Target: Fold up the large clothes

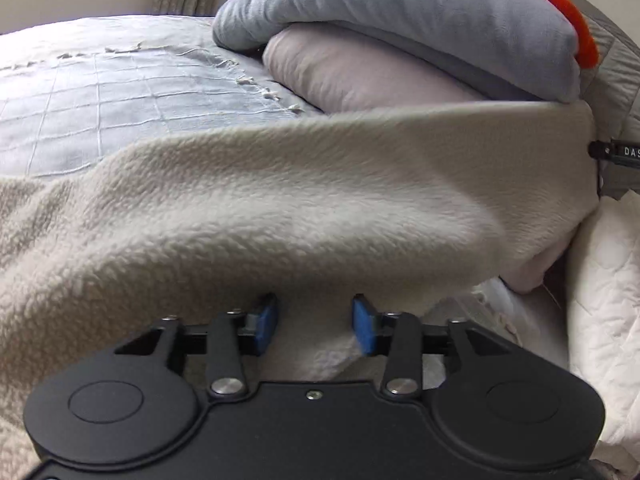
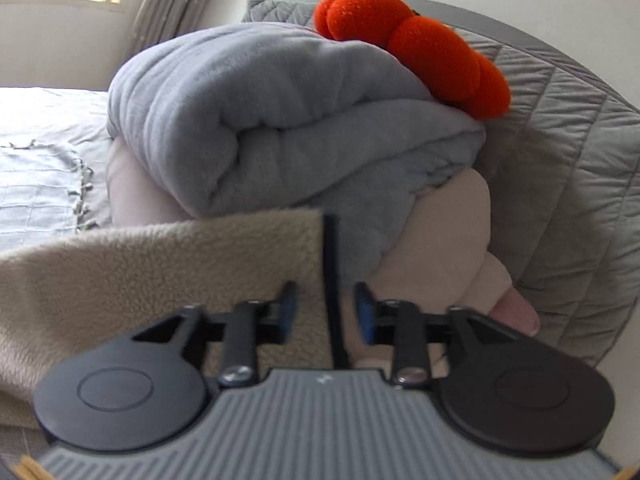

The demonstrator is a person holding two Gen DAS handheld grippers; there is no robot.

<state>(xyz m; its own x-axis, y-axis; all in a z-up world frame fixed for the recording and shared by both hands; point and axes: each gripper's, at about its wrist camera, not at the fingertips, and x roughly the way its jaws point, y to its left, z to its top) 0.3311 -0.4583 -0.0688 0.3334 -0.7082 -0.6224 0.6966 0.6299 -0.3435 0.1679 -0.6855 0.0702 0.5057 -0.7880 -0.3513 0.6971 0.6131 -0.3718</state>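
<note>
Left gripper (image 1: 315, 326): black housing fills the bottom of the left wrist view; blue pads (image 1: 266, 322) stand partly apart; cream fabric lies in the gap between them, but neither pad visibly presses on it
Cream fleece garment (image 1: 280, 200): large, nubbly, spread in a broad raised fold across the middle of the left wrist view; its far edge runs taut to the right, where a black part of the other tool marked with white letters (image 1: 618, 152) meets its corner; it lies on the bed just in front of the pillow pile
Right gripper (image 2: 326, 312): grey ribbed body with black discs; jaws partly apart; the fleece's straight edge with a dark strip (image 2: 330, 280) hangs between the pads, nearer the left one; whether that pad grips it I cannot tell
Bedspread (image 1: 100, 92): pale blue-grey, stitched squares, fringed border, left of the garment
Pillow (image 1: 360, 76): pale pinkish, behind the fleece
Grey blanket (image 2: 260, 120): folded thick, resting on the pillow
Orange plush (image 2: 420, 48): on top of the blanket, against the quilted grey headboard (image 2: 560, 160)
Curtain (image 2: 172, 4): beige, beside a bright window
</note>
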